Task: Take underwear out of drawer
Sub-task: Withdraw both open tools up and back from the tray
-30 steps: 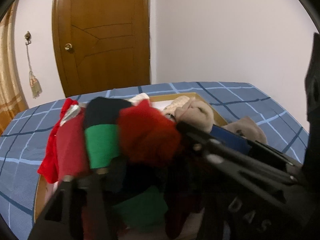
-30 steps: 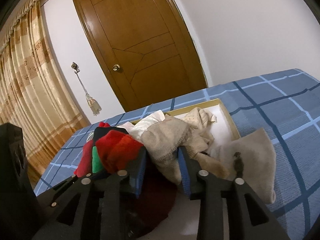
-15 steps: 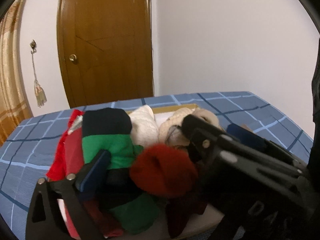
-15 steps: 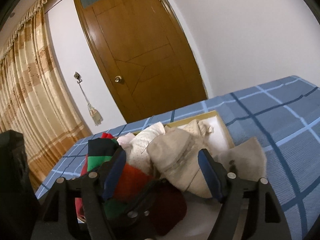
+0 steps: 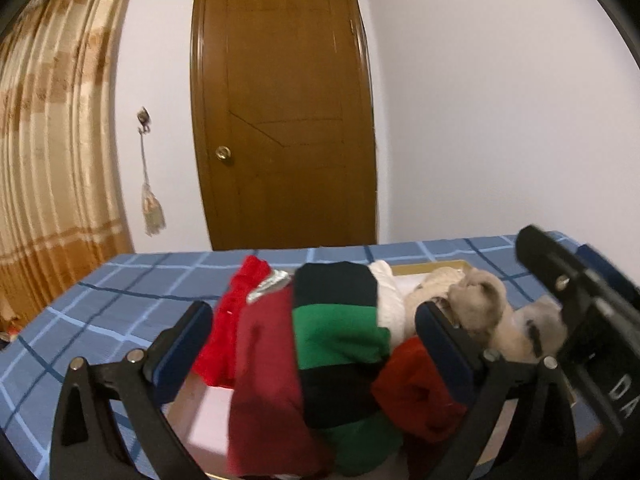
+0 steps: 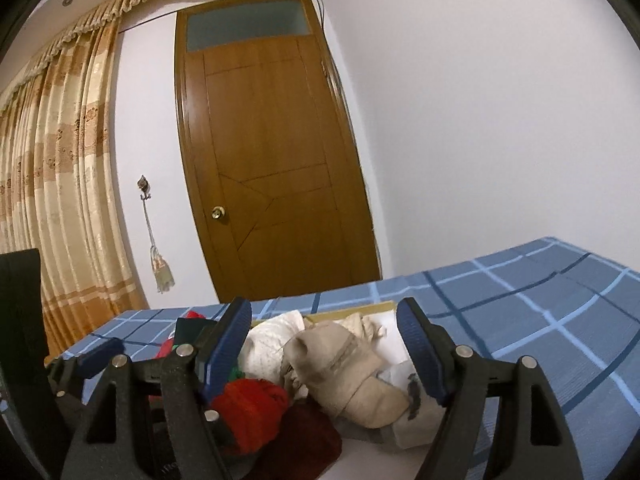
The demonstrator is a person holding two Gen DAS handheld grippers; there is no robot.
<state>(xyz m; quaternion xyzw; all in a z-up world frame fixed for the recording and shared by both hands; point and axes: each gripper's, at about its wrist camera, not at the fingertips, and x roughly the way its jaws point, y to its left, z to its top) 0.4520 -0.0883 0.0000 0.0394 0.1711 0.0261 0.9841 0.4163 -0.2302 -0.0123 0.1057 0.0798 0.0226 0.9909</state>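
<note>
A wooden drawer (image 5: 432, 267) lies on the blue checked bed, heaped with underwear. In the left wrist view my left gripper (image 5: 312, 344) is open, its fingers on either side of a green-and-black striped piece (image 5: 340, 332) and a dark red piece (image 5: 268, 360), above the pile. In the right wrist view my right gripper (image 6: 326, 346) is open, its fingers astride a beige piece (image 6: 344, 364) and a white piece (image 6: 272, 344). A bright red bundle (image 6: 248, 404) lies low on the left. Neither gripper holds anything.
The blue checked bedspread (image 6: 540, 308) runs around the drawer. A beige piece (image 5: 540, 320) lies to the right of the pile. A brown door (image 6: 272, 168) and a gold curtain (image 6: 52, 184) stand behind the bed. The right gripper's body (image 5: 580, 320) shows at the left view's right edge.
Both grippers have opened wide and tilted upward, so more wall and door shows. The red bundle that filled the left view a second ago now lies low on the right of the pile.
</note>
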